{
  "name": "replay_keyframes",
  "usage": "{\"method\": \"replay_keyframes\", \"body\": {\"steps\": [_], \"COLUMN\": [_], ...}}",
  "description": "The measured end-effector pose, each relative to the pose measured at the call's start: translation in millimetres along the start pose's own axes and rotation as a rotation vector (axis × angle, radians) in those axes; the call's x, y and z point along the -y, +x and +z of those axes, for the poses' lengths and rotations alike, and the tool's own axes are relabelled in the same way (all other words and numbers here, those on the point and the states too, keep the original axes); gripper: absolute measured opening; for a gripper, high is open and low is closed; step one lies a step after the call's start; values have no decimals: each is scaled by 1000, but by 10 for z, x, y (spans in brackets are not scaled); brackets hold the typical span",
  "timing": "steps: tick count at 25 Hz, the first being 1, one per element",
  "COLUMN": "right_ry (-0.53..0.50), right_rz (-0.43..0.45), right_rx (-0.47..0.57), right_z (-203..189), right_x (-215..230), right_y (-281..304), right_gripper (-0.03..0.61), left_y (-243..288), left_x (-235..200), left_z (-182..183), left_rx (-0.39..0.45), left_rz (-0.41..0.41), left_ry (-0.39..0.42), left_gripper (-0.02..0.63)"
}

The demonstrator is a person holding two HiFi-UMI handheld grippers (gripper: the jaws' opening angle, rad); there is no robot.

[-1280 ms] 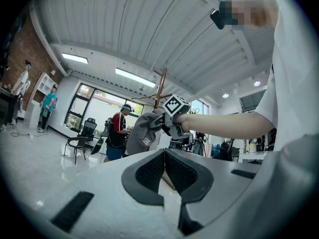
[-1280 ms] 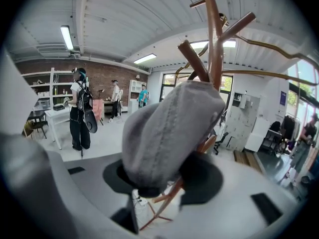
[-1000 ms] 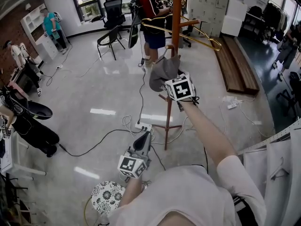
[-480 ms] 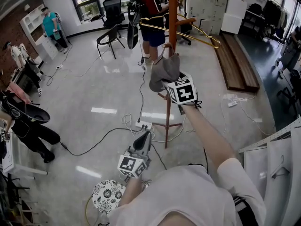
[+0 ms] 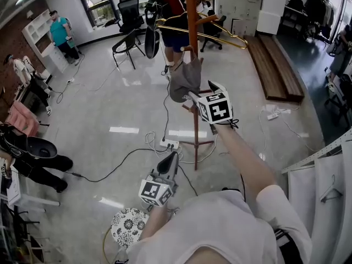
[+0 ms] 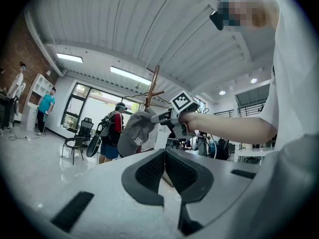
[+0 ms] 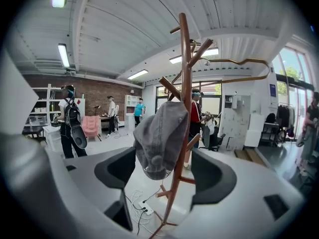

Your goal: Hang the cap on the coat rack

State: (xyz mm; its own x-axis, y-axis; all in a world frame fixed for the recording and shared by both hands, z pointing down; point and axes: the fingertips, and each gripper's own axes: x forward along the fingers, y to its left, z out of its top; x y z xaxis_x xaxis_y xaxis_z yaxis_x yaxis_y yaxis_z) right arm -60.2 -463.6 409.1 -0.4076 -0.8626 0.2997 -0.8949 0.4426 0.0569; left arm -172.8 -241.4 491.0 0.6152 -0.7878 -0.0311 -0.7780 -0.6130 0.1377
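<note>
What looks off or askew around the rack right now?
Nothing damaged. The cap hangs slumped from a peg of the coat rack; the right gripper has its jaws apart and is not gripping it. One oddity: a power strip and loose cables lie by the rack's foot.

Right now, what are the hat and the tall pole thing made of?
The cap looks like soft grey cloth: matte, and it sags in folds. The coat rack looks like wood with a smooth reddish-brown finish, faintly shiny; painted metal can't be ruled out.

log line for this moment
cap: hanging on rack peg | right gripper: jaws apart at cap | left gripper: jaws shut, empty
</note>
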Motion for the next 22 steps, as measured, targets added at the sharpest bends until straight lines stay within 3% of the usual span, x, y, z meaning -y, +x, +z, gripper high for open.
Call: {"method": "replay_keyframes", "body": {"steps": [11,22], "right_ry": [22,13], "right_rz": [20,142], "right_rx": [40,101], "right_z": [-29,-35], "right_x": [-15,-302], "right_y": [-432,-888], "right_gripper": [302,302], "left_y": [-178,-294], "left_x": [222,346], "left_z": [126,205], "left_rx": [4,11], "left_rz": [25,48], "left_ry": [46,87], "left_gripper": [9,9]}}
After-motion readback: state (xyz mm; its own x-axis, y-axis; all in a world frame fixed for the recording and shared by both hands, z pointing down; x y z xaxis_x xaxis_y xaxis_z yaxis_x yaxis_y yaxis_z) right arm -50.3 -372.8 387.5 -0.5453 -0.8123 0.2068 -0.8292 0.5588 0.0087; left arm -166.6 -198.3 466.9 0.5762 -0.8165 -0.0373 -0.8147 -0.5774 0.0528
